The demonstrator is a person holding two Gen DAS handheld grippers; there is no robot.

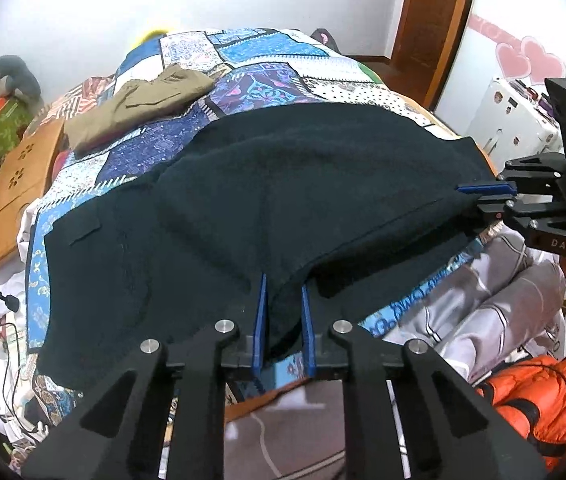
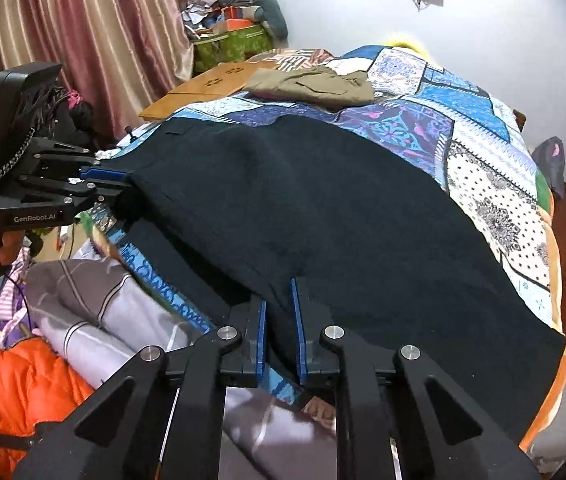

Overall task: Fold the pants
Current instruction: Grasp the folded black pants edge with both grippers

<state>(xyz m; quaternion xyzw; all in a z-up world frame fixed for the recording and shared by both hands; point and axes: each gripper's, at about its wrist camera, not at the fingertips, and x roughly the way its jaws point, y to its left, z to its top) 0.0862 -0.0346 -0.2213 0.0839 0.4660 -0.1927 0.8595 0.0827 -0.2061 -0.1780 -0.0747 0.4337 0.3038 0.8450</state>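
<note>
A: Where do the dark pants lie?

B: Spread across the near part of the bed, over the patchwork quilt, with their near hem at the bed's near edge. A second, khaki garment lies well apart toward the far side, close to the bed's left edge as the left wrist view shows it.

A: And the tools?

B: The left gripper has its blue pads drawn close on a fold of the near hem; dark cloth fills the narrow gap between them. The right gripper does the same farther along that hem. In each wrist view the other gripper shows side-on with its jaws pressed onto the hem. Both are pinching the pants.

A: How will the cloth handle?

B: Judged from its soft drape and matte, slightly fuzzy surface, it is a thick, limp knit or fleece: light enough to lift, no stiffness, not slippery, nothing to break. It will sag between the two grips and may drag the quilt.

A: Where best to hold it?

B: At the hem, near its two ends, as now. Two spaced pinches keep the edge taut so it can be carried over toward the far side in one even fold; a shallow pinch risks catching only the top layer.
</note>
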